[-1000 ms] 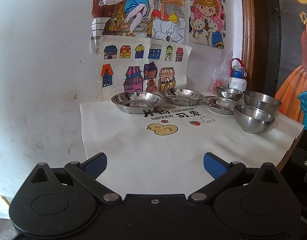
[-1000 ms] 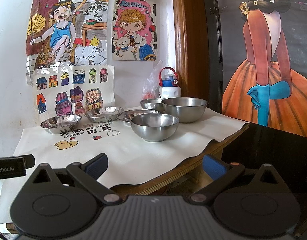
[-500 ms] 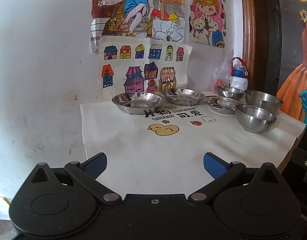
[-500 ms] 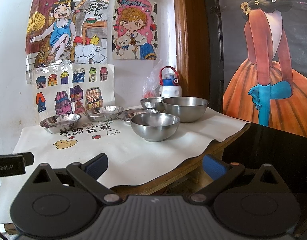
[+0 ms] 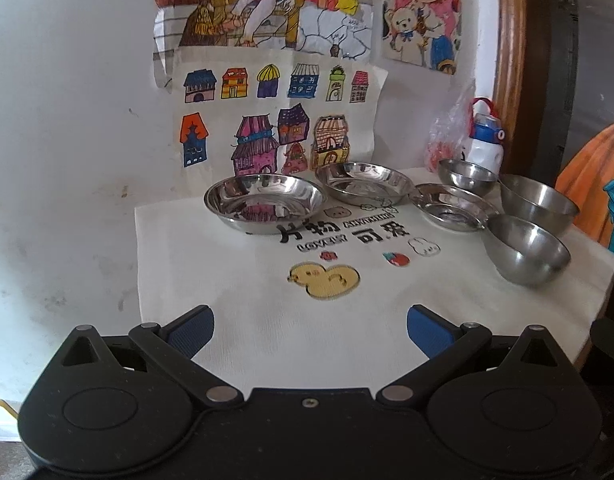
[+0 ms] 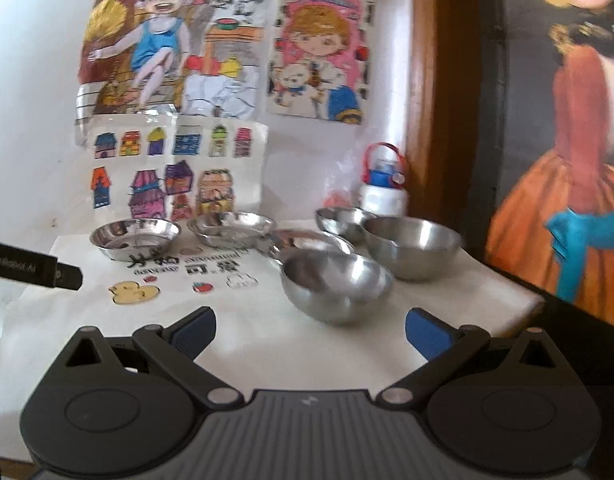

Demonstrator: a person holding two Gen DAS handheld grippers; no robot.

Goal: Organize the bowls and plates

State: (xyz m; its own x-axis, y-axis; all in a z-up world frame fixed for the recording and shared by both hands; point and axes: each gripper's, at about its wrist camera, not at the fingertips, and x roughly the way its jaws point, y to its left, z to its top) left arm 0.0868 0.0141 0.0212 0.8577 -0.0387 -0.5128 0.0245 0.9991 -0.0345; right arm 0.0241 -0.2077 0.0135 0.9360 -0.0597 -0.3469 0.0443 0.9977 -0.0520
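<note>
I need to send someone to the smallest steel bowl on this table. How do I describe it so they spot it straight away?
Start at the white and blue water bottle in the back corner by the wooden frame. The smallest bowl sits directly in front of it on the white cloth. It is deeper than the shallow plate beside it, and clearly smaller than the two big bowls nearer the table edge.

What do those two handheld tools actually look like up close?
Both are matte black, with two round housings and angled linkage arms joined by silver pins. Each finger ends in a blue textured pad. The left tool has a smooth body with one small screw; the right tool has a grey ribbed top. No hands or sleeves show.
</note>
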